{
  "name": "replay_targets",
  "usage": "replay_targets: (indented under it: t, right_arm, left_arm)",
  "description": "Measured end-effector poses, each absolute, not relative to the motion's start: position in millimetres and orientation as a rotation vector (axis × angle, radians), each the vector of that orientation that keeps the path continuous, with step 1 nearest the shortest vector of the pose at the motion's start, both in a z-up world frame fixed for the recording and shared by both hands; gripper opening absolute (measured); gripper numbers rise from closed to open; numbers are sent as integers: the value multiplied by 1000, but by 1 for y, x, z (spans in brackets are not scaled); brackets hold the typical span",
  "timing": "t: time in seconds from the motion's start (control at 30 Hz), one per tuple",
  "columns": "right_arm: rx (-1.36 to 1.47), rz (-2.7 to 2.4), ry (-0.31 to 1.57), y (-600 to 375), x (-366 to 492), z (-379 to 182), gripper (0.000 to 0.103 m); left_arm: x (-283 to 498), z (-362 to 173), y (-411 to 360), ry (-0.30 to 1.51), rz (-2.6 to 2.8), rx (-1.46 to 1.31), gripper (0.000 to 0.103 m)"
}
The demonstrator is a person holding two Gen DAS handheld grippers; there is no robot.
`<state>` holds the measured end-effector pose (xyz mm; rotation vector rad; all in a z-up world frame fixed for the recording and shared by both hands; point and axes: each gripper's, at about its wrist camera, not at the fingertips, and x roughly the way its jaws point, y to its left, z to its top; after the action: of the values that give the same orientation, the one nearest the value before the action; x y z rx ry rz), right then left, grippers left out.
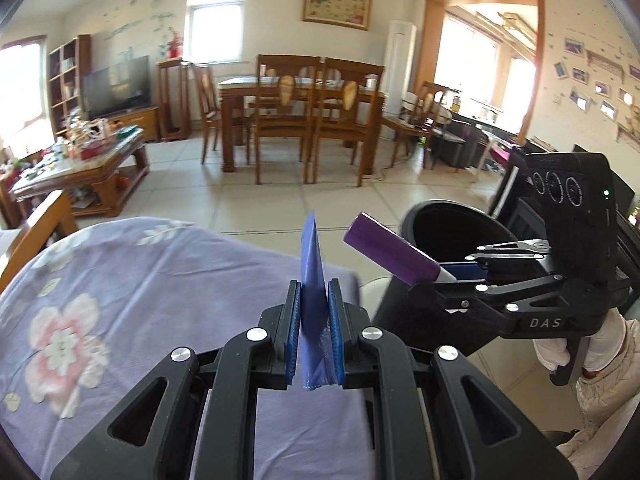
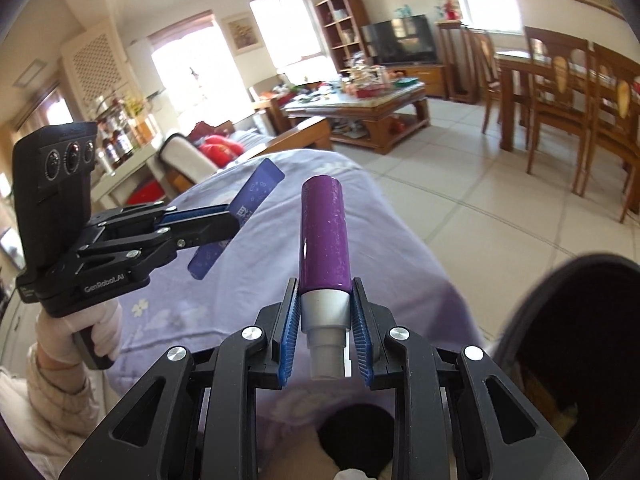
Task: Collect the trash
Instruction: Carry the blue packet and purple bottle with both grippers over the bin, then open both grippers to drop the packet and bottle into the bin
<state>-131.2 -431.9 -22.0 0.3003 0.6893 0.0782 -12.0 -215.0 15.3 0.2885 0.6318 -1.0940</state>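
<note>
My left gripper [image 1: 314, 294] is shut on a flat blue packet [image 1: 312, 264], held edge-on above the purple floral sheet [image 1: 120, 300]. It also shows in the right wrist view [image 2: 230, 220] with the blue packet [image 2: 256, 190] sticking out of it. My right gripper [image 2: 325, 294] is shut on a purple tube with a grey cap [image 2: 325, 236], held above the sheet. In the left wrist view the right gripper [image 1: 452, 278] holds the purple tube [image 1: 390, 254] over the near rim of the black trash bin [image 1: 452, 222].
The black bin also shows at the right edge of the right wrist view [image 2: 580, 320]. A cluttered wooden coffee table [image 1: 80, 160] stands left. A dining table with chairs [image 1: 300, 120] stands across the tiled floor [image 1: 260, 200]. A TV [image 1: 116, 86] is at the wall.
</note>
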Motion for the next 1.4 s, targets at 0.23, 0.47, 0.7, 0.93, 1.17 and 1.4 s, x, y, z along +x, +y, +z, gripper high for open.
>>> replay_targets:
  t: [0.23,0.47,0.7,0.93,1.17,1.4]
  right_arm:
    - [372,-55,673,-494,-198,-39,25]
    - [397,-178,673,-542,-248,-55,25]
    - [432,-261,684,-577,-287,-76,25]
    - [459,-284,691,-593,-307,-96,25]
    - [450,-312,700,-599,-314,-102,25]
    - [455,-330,706,-603,-310,-104,25]
  left_arm:
    - [-41,-4,-276,674,-1246,294,15]
    - [-66,-20,-327,727,-1384,268,15]
    - [-88,-36,-367,782,-1443,285,15]
    - [-105,-50,-387,807,-1452,337,15]
    - [-109,-61,-398,833,-1442,372,15]
    - [-115,-68,-404,837,-1436,401,15]
